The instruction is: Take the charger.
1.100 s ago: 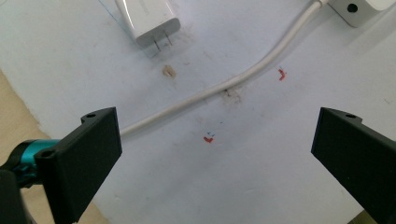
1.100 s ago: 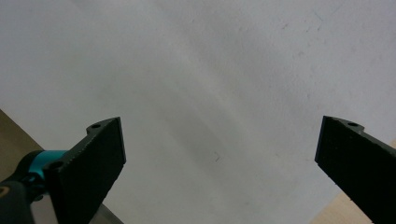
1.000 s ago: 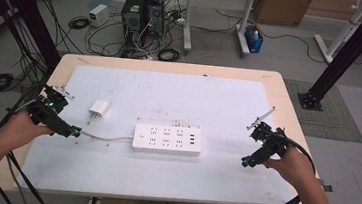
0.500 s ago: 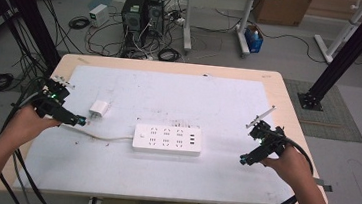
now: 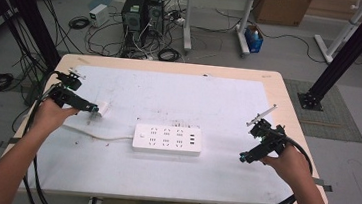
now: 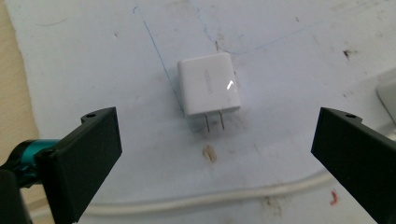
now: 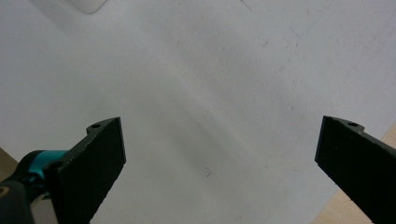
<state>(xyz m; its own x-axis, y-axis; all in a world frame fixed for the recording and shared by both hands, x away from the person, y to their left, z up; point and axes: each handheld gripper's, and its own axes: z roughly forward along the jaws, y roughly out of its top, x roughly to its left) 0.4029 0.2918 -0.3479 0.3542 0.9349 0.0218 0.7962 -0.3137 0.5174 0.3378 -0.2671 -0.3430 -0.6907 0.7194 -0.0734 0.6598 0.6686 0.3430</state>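
Note:
A small white plug-in charger (image 6: 209,88) lies on the white mat, its two metal prongs pointing toward my left gripper (image 6: 217,133). That gripper is open, jaws spread wide on either side of the charger and short of touching it. In the high view the left gripper (image 5: 90,108) sits at the table's left with the charger (image 5: 103,108) just past its tips. A white power strip (image 5: 167,140) lies mid-table, its cord (image 5: 98,135) running left. My right gripper (image 5: 244,157) hovers open at the right, with only bare mat between its jaws (image 7: 219,135).
The white mat (image 5: 179,99) covers most of the wooden table (image 5: 288,112). The strip's cord (image 6: 210,198) crosses below the charger. A corner of the power strip (image 7: 86,4) lies ahead of the right gripper. Cables trail off the table's near edge.
My left gripper has moved away from the near edge and to the right, up to the charger. The right gripper has hardly shifted.

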